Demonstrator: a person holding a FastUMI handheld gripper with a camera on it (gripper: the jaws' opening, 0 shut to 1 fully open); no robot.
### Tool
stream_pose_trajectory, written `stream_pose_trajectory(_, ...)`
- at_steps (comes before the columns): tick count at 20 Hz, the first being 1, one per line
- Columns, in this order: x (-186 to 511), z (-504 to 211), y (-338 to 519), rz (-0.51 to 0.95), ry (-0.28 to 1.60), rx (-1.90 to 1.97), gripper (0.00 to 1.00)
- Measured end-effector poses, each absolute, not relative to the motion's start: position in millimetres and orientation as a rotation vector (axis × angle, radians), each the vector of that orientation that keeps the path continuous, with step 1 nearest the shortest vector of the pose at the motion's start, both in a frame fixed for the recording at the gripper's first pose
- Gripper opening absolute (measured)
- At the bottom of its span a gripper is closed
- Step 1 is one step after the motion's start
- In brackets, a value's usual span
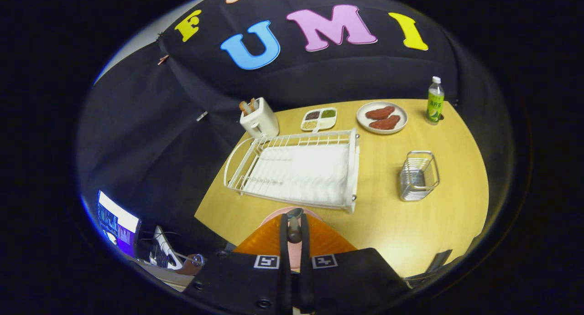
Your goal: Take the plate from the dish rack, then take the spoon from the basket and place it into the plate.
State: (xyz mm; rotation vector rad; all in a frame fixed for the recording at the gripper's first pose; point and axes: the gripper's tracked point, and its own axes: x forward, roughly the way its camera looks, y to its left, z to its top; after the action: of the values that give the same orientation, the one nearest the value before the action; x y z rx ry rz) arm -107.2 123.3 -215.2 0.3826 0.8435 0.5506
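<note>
My gripper (294, 235) is closed, its two fingers drawn near together with a spoon (294, 224) clamped between them; the spoon's rounded end shows just past the fingertips and its handle runs back in the narrow gap. Directly beneath the spoon and fingers lies a pink plate (273, 214), its rim curving out just ahead of my fingers, on the near part of a wooden table (410, 224). I cannot tell whether the spoon touches the plate or is held above it. Just beyond the plate stands a white wire dish rack (296, 171), its slots bare over a white drip tray. To the right of the rack, apart from it, sits a metal wire basket (418, 176), upright, with nothing visible inside. Behind the rack's far left corner is a white toaster (259, 119) with two slices of toast (248, 106) standing up out of its slots. Next to the toaster, further right, lies a small divided tray (319, 119) holding portions of differently coloured grains or seeds. Right of that is a round white plate with two brown pieces of food (382, 117) on it, and at the far right corner stands a bottle with a green label (435, 100), upright, white cap on. Off the table to my left, lower down, a lit screen (117, 223) glows.
</note>
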Motion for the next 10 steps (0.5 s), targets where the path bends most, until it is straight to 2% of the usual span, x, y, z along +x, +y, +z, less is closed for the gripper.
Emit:
stream_pose_trajectory(6, -111, -274, 184, 0.615, 0.874, 0.352, 0.11)
stream_pose_trajectory(10, -109, -292, 190, 0.650, 0.865, 0.336, 0.11)
